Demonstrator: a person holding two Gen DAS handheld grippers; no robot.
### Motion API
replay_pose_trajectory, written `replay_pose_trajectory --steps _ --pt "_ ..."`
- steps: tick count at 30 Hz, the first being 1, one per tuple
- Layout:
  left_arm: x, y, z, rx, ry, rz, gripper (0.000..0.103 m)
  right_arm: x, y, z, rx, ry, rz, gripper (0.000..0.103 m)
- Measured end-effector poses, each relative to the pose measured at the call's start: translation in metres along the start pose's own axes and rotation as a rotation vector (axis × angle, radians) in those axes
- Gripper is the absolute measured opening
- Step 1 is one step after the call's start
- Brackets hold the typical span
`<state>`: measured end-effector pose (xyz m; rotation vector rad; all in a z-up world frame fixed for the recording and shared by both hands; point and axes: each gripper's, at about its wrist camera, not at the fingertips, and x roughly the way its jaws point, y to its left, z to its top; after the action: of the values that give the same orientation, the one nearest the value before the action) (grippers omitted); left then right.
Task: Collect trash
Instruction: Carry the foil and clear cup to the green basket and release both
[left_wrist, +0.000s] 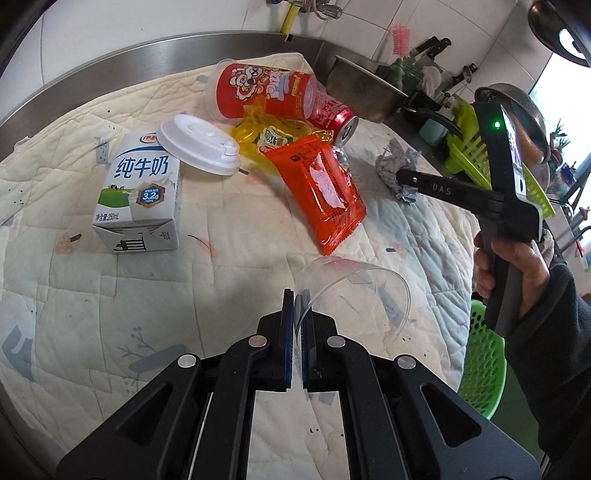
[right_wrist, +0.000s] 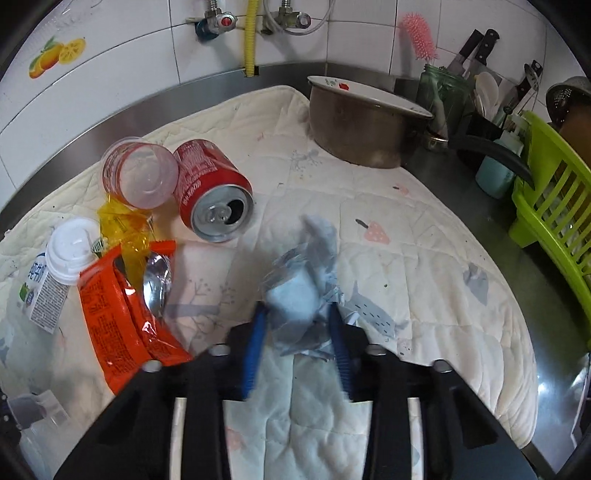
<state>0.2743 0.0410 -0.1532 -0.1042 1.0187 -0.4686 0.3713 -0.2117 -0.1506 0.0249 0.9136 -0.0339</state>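
My left gripper (left_wrist: 297, 299) is shut on the rim of a clear plastic cup (left_wrist: 354, 291) and holds it over the quilted mat. My right gripper (right_wrist: 297, 314) has its blue pads on both sides of a crumpled grey-blue paper wad (right_wrist: 299, 291); the wad also shows in the left wrist view (left_wrist: 397, 166) at the right gripper's tip. On the mat lie a milk carton (left_wrist: 138, 195), a white lid (left_wrist: 197, 144), an orange wrapper (left_wrist: 325, 192), a yellow wrapper (left_wrist: 266, 136), a red can (right_wrist: 212, 192) and a red printed cup (left_wrist: 255, 92).
A metal pot (right_wrist: 364, 125) stands at the back right of the mat (right_wrist: 424, 258). A green dish rack (right_wrist: 554, 206) and knives (right_wrist: 476, 48) are at the far right. A green perforated basket (left_wrist: 480, 358) sits below the counter edge on the right.
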Motion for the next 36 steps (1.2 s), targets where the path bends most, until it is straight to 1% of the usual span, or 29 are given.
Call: replay_pose_trajectory --steps 1,4,9,13,17,22,25,30,35,36 --pt "-0.001 -0.001 0.0 0.002 -0.002 0.0 0.002 -0.003 -0.001 -0.003 0.007 -0.006 0.008 0.023" --pt "-0.004 -0.005 0.0 0.011 -0.007 0.0 0.002 -0.016 -0.004 -0.009 0.026 -0.021 0.03 0.022" --pt "-0.01 -0.021 0.001 0.034 -0.019 -0.01 0.002 -0.05 -0.011 -0.027 0.052 -0.053 0.067 0.019" --pt "-0.014 -0.039 -0.001 0.06 -0.028 -0.023 0.002 -0.083 -0.019 -0.052 0.086 -0.079 0.093 0.018" --pt "-0.016 -0.066 -0.007 0.102 -0.028 -0.048 0.002 -0.122 -0.029 -0.086 0.103 -0.114 0.099 0.018" --pt "-0.017 -0.101 -0.02 0.149 -0.019 -0.092 0.002 -0.164 -0.053 -0.138 0.138 -0.115 0.049 0.018" --pt "-0.016 -0.124 -0.029 0.184 -0.011 -0.115 0.002 -0.183 -0.078 -0.178 0.19 -0.084 -0.008 0.018" --pt "-0.01 -0.165 -0.046 0.248 0.024 -0.162 0.002 -0.198 -0.116 -0.232 0.26 -0.024 -0.109 0.02" --pt "0.002 -0.208 -0.065 0.311 0.078 -0.205 0.002 -0.211 -0.142 -0.269 0.321 0.006 -0.167 0.029" --pt "0.005 -0.214 -0.068 0.32 0.088 -0.21 0.002 -0.215 -0.146 -0.274 0.331 0.007 -0.166 0.035"
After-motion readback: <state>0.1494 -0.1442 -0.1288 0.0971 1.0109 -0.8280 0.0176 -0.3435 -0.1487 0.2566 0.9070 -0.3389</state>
